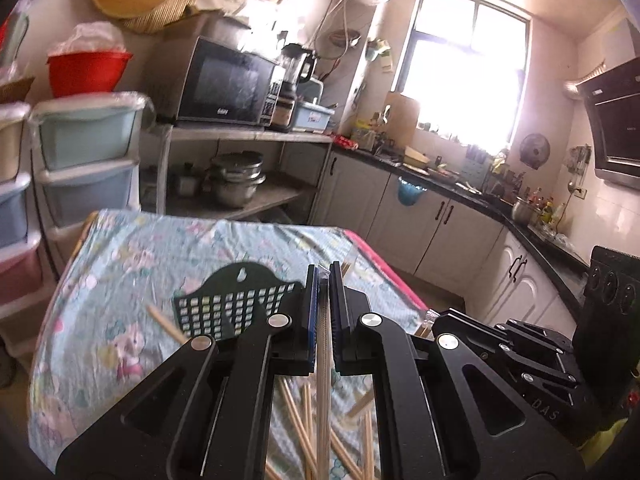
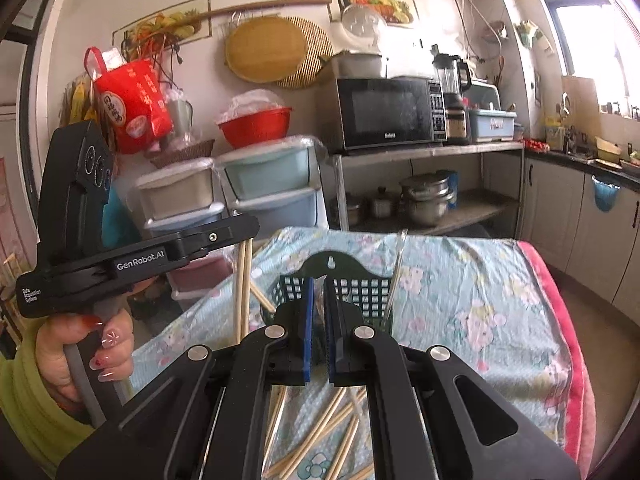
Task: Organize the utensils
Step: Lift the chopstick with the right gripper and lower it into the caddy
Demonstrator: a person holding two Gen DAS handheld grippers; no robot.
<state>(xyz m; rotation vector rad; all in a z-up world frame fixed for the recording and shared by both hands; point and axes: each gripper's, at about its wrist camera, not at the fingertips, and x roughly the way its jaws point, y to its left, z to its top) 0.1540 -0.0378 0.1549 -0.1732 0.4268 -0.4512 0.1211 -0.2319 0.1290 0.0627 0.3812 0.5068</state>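
Note:
My left gripper (image 1: 325, 276) is shut on a pair of wooden chopsticks (image 1: 323, 360) that hang down between its blue pads. The right wrist view shows that gripper (image 2: 240, 236) side-on, above the table's left edge, with the chopsticks (image 2: 243, 280) dangling. A black mesh utensil basket (image 1: 236, 300) (image 2: 360, 288) stands on the table just beyond both grippers. My right gripper (image 2: 318, 292) is shut with something thin and brownish between its pads; wooden stick ends show at its tip (image 1: 438, 320). Several loose chopsticks (image 1: 296, 412) (image 2: 320, 432) lie scattered on the cloth below.
The table wears a light blue flowered cloth (image 1: 120, 280) (image 2: 460, 280) with a pink right edge. One chopstick (image 1: 164, 322) lies left of the basket. A clear stick (image 2: 396, 272) stands in the basket. Behind are plastic drawers (image 1: 88, 160), a shelf with a microwave (image 1: 224, 84) and pots, and kitchen counters.

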